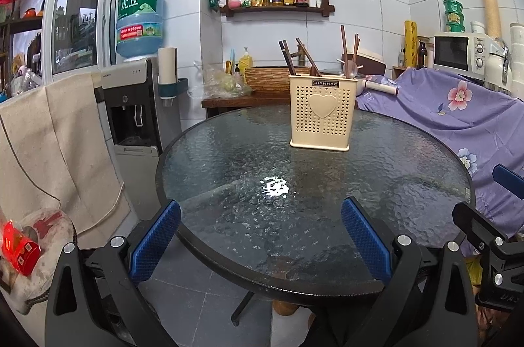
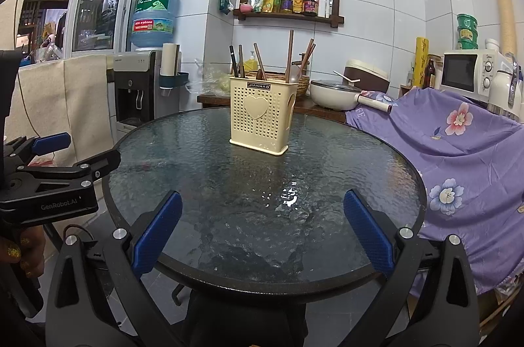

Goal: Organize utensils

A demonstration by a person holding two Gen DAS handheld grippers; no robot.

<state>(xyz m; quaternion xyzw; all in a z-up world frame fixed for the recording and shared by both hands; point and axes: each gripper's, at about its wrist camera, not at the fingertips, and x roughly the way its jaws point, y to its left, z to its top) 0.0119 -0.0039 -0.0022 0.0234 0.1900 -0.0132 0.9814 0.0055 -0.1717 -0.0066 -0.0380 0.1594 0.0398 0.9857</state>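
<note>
A cream perforated utensil holder (image 1: 319, 112) (image 2: 260, 114) with a heart on its front stands upright on the far half of the round glass table (image 1: 229, 183) (image 2: 360, 170). Brown chopsticks (image 1: 288, 57) (image 2: 258, 60) and a spoon (image 1: 351, 69) (image 2: 294, 74) stick up out of it. My left gripper (image 1: 260, 216) hovers open over the table's near edge, nothing between its blue pads. My right gripper (image 2: 262, 209) is likewise open and empty at the near edge. Each gripper appears at the side of the other's view.
A water dispenser (image 1: 137, 104) and a cloth-draped chair (image 1: 59, 144) stand left of the table. A purple floral cloth (image 1: 458, 117) (image 2: 458, 144) covers something on the right. A pot (image 2: 334, 94), rice cooker and microwave (image 2: 468, 71) sit behind.
</note>
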